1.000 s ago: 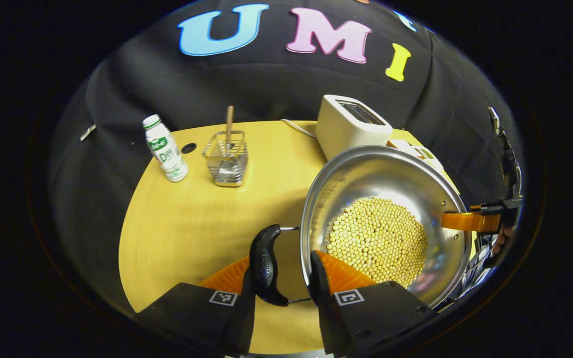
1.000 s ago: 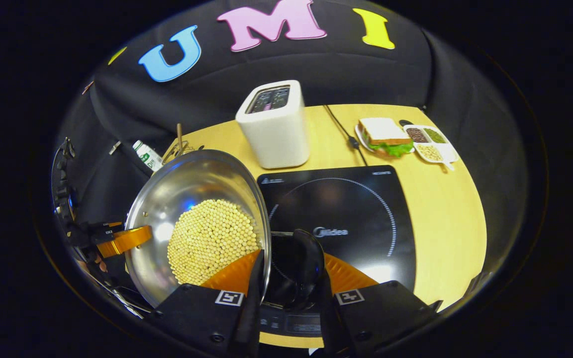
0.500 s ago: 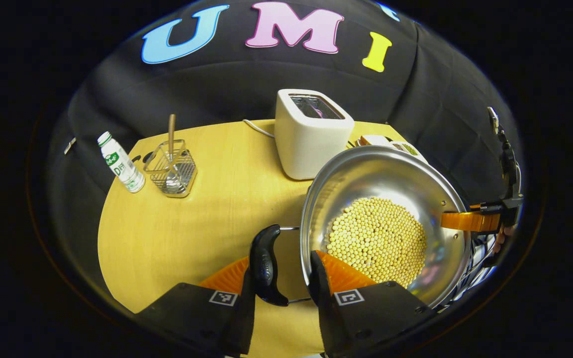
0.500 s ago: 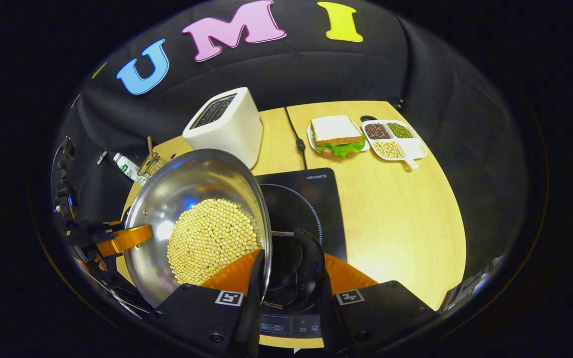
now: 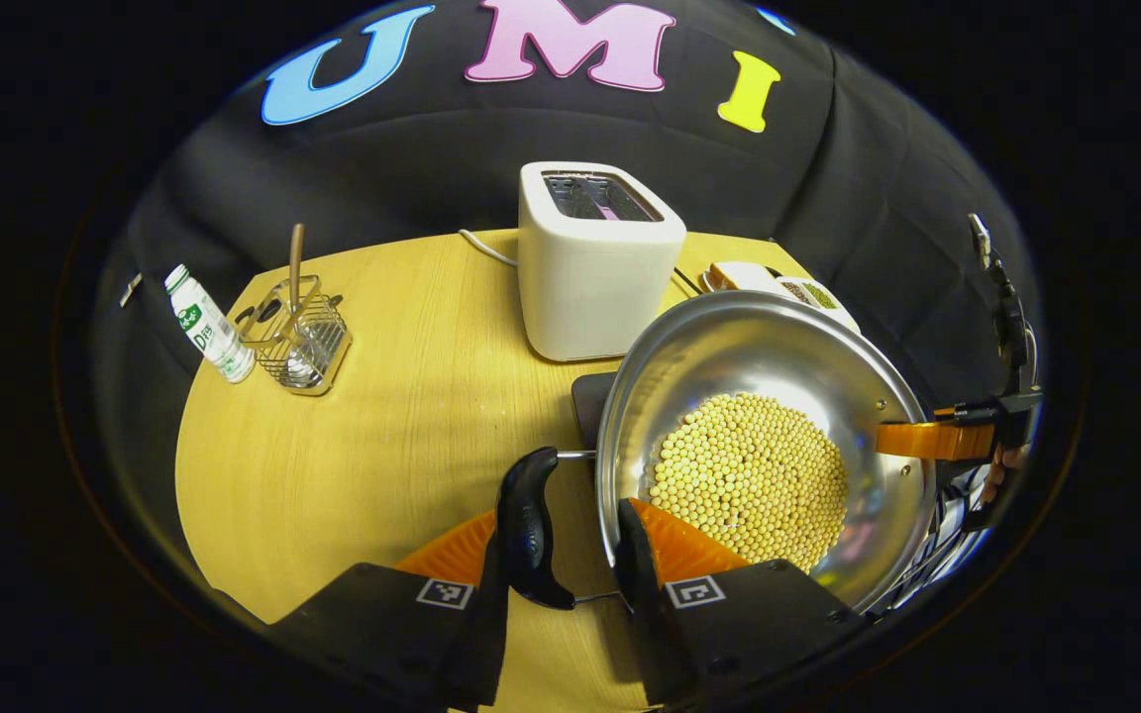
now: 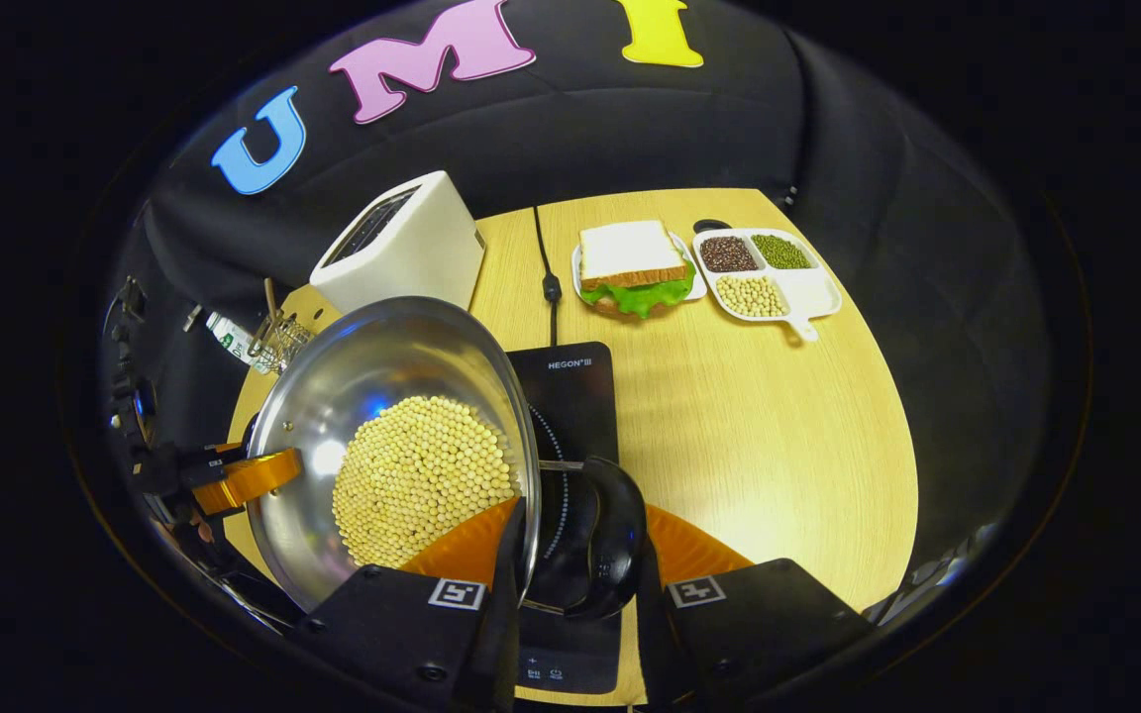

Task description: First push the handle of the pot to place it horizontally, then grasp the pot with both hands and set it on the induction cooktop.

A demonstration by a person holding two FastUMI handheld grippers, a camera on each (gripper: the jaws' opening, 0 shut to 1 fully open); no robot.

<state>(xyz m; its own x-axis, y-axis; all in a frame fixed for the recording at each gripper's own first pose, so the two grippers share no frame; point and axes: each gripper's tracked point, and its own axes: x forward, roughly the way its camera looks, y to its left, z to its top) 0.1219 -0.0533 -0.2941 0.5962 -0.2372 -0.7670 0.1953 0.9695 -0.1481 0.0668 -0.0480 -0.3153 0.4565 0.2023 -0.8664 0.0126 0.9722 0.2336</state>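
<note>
A steel pot holding yellow beans hangs above the table between my two grippers. My left gripper is shut on the pot's black side handle, one finger outside the handle and the other inside the rim. In the right gripper view the pot is at the left, and my right gripper is shut on the opposite black handle. The black induction cooktop lies under that handle and the pot's edge; one corner of the cooktop peeks out beside the pot.
A white toaster stands behind the pot, its cable running back. A bottle and a wire basket with a utensil sit at the far left. A sandwich plate and a divided dish lie beyond the cooktop.
Both grippers have carried the pot sideways across the table toward the cooktop. The pot now covers more of the cooktop, and the toaster, bottle and basket have slid left in both views.
</note>
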